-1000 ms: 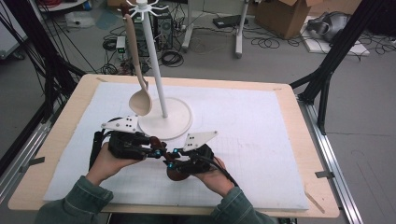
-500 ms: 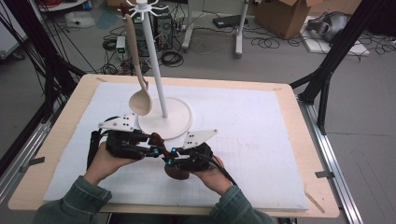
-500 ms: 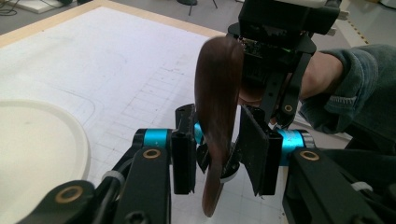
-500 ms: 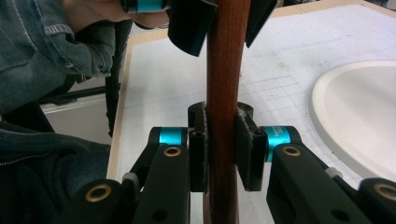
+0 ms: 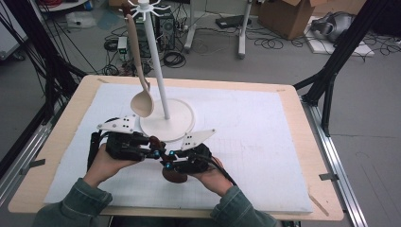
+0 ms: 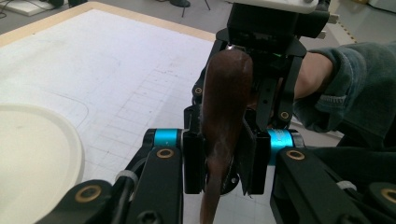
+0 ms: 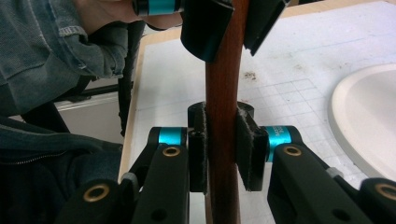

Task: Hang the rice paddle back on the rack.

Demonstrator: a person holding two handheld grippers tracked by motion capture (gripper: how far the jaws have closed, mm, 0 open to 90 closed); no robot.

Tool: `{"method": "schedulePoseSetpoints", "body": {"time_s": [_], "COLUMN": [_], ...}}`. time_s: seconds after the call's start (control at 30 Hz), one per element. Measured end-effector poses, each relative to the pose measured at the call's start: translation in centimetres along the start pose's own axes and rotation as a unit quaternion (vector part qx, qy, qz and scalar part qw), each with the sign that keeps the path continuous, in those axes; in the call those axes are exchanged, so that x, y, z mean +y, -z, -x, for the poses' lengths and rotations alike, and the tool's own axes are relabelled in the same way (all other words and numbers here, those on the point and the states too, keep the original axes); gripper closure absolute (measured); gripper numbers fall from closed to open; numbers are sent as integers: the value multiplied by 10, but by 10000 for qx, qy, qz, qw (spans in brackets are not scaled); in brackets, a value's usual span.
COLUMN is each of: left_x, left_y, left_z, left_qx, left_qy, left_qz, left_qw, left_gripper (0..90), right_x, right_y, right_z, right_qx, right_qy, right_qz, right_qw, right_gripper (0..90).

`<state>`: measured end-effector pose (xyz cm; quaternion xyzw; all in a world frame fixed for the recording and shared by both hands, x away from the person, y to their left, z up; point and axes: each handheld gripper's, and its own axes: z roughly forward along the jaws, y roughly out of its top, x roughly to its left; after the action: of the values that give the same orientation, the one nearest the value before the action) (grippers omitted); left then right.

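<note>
1. Left claw [image 6: 219, 163] clenched on a dark brown wooden spoon [image 6: 224, 112], pads pressed to both sides of the stem; jaws closed further on it just now.
2. Right claw [image 7: 220, 156] likewise clamped on the same spoon's handle [image 7: 223, 93], pads snug against the wood.
3. In the high view, left claw [image 5: 152, 150] and right claw [image 5: 171, 158] pointed at each other, tips nearly meeting, spoon [image 5: 174, 175] bridged between them just above the desk [image 5: 293, 203].
4. Left hand [image 5: 106, 163] wrapped around its tool from below, forearm angled in from the bottom left; right hand [image 5: 210, 177] cupped under its tool, sleeve coming from the bottom centre.
5. Just beyond the claws, a white stand [image 5: 166, 124] with a pale wooden spoon [image 5: 141, 101] hanging from its top hooks.
6. White mat [image 5: 255, 142] spread over the desk beneath everything.
</note>
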<state>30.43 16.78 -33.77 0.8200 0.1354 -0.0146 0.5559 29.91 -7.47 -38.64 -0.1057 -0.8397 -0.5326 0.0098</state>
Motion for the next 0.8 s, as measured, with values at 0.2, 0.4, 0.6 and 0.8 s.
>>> {"method": "schedulePoseSetpoints", "body": {"time_s": [0.2, 0.4, 0.6, 0.8], "left_x": [3, 4, 3, 1], "left_y": [1, 3, 6, 16], "left_z": [1, 2, 1, 1], "left_qx": [-25, -3, 106, 329], "left_qy": [-73, -97, -129, -133], "left_qz": [-43, -51, -32, 8], "left_qw": [10000, 9999, 9999, 9994], "left_gripper": [759, 762, 732, 621], "right_x": [0, 1, 4, 5], "right_y": [2, 0, 0, 2], "right_z": [0, 0, 2, 7], "right_qx": [49, 14, 144, 186], "right_qy": [43, 99, 129, 73], "right_qz": [-34, -75, -67, -54], "right_qw": [10000, 9999, 9998, 9998], "right_gripper": [750, 747, 776, 777]}}
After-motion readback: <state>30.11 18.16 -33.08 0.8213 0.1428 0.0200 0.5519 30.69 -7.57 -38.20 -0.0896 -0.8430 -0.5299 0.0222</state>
